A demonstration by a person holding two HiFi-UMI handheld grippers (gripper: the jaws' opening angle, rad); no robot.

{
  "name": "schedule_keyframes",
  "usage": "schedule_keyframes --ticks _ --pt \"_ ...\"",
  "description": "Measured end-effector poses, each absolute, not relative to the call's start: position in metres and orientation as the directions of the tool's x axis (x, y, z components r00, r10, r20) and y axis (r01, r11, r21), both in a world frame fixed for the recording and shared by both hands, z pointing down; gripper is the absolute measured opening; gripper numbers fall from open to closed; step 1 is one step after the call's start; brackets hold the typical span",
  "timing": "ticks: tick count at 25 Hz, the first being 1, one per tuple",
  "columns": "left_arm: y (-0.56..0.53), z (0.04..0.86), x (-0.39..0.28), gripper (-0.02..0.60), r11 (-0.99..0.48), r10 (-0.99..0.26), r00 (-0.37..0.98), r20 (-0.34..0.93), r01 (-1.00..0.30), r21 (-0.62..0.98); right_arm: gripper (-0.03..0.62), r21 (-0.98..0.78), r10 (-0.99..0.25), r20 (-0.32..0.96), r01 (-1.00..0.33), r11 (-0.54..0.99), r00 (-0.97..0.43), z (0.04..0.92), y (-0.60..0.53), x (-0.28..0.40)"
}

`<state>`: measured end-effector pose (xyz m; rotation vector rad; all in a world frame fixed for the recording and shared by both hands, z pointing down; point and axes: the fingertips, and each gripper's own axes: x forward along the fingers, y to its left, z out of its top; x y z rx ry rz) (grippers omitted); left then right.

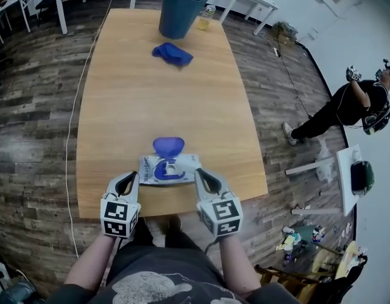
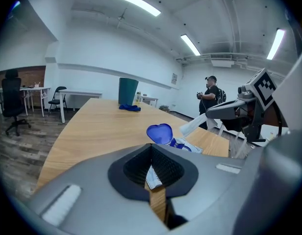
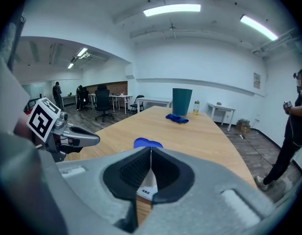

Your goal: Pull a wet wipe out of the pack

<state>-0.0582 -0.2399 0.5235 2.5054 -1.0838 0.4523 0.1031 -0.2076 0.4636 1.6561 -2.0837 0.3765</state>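
Nearest, left gripper (image 1: 133,177) with jaws closed at the tips on the white left edge of the wet wipe pack (image 1: 158,170), most of that edge hidden behind the pads. Right gripper (image 1: 195,168) pinched shut on a wet wipe (image 1: 181,164), drawn partway out, its lower end hard to make out at the opening beside the raised blue lid (image 1: 168,146). Pack just inside the front edge of the wooden table (image 1: 150,100), both grippers overhanging that edge. Broad bare wood beyond, up to a blue cloth (image 1: 172,54), teal bin (image 1: 181,10) and bottle (image 1: 205,19) at the far end. Pack print too small to read; only black-and-white square markers clear on the gripper cubes.
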Motion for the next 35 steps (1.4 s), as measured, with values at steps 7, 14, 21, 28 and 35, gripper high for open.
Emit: schedule_keyframes --ticks 7,14,21,28,35 --pt "-0.216 0.479 -0.06 0.018 -0.646 -0.658 0.676 0.331 -0.733 0.214 -0.002 0.082 -0.886 0.426 -0.967 0.242 -0.185 0.442 -0.18 0.11" --pt "-0.15 0.46 -0.055 0.018 -0.617 -0.699 0.646 0.307 -0.762 0.198 -0.002 0.057 -0.903 0.357 -0.96 0.275 -0.238 0.421 -0.122 0.122" --pt "-0.058 0.438 -0.023 0.018 -0.609 -0.741 0.629 0.235 -0.777 0.159 -0.003 0.071 -0.905 0.33 -0.949 0.306 -0.268 0.416 -0.05 0.15" --pt "0.011 0.423 -0.019 0.018 -0.582 -0.777 0.6 0.189 -0.8 0.145 -0.003 0.09 -0.892 0.304 -0.922 0.377 -0.335 0.419 0.019 0.147" --pt "0.074 0.4 -0.021 0.018 -0.562 -0.804 0.577 0.142 -0.816 0.135 -0.003 0.087 -0.888 0.281 -0.912 0.401 -0.364 0.413 0.08 0.148"
